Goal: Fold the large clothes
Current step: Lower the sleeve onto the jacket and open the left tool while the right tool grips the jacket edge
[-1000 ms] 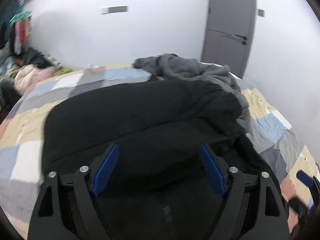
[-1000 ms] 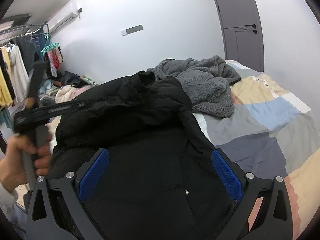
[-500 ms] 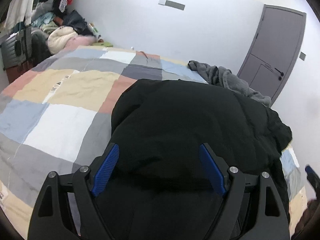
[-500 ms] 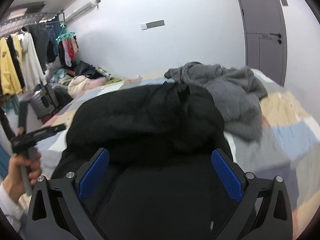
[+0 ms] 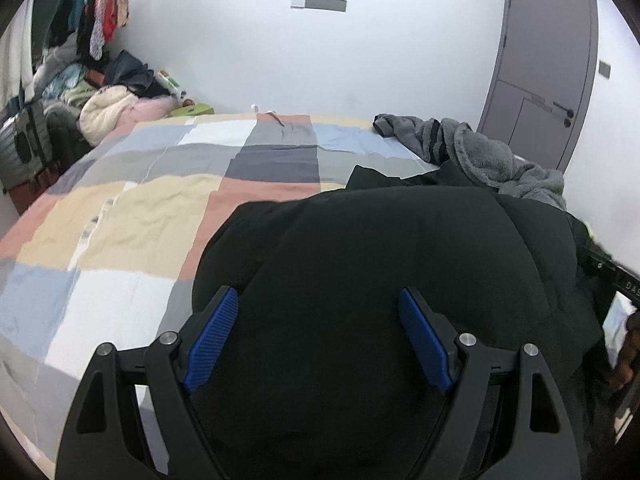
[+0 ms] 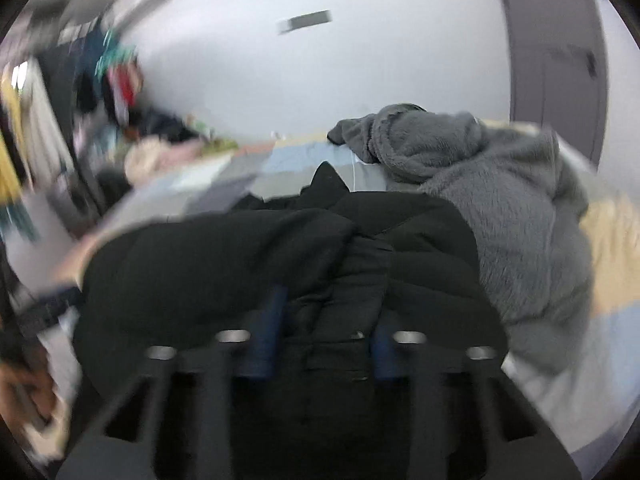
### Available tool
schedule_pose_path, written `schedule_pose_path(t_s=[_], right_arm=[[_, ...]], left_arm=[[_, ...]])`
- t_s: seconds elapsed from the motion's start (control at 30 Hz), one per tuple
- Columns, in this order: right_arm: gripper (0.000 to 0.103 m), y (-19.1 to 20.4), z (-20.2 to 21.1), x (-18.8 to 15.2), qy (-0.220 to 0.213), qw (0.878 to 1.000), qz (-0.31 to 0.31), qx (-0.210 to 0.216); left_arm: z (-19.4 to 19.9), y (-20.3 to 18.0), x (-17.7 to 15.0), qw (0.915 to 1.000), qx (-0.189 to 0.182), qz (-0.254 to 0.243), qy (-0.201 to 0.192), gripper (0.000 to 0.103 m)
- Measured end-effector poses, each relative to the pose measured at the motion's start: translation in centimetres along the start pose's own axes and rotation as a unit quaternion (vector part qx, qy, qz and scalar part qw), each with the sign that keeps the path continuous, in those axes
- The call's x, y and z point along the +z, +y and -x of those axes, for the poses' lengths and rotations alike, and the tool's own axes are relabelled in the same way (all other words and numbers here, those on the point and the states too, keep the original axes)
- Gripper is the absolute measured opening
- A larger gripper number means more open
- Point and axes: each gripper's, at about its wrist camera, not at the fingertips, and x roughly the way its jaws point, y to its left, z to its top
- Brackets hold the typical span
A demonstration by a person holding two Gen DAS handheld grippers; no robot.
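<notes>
Left wrist: gripper wide apart over black jacket on patchwork bed.

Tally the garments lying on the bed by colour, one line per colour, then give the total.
Black: 1, the black jacket under both grippers.
Grey: 1, the grey fleece at the far end of the patchwork bedspread.
Total: 2 garments on the bed. The heap of clothes beside the bed is not counted.
</notes>
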Motion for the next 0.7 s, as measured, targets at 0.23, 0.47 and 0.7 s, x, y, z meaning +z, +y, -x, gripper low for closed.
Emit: schedule_pose_path(t_s=[0.23, 0.47, 0.7], right_arm=[[0.013, -0.1, 1.4, 0.0, -0.006, 0.997, 0.043, -0.07], [0.015, -0.8, -2.2, -1.3, 0.024, 0.994, 0.05, -0.094], [0.021, -1.9, -6.1, -1.8, 0.046, 0.994, 0.042, -0.088]], left_arm=[[0.9, -2.2, 1.2, 0.9995, 0.01, -0.02, -0.023, 0.083], [-3.0, -3.6, 0.8, 0.9978, 0.035, -0.053, 0.017, 0.083], [-6.0, -4.4, 0.7, 0.9958, 0.049, -0.069, 0.034, 0.083]])
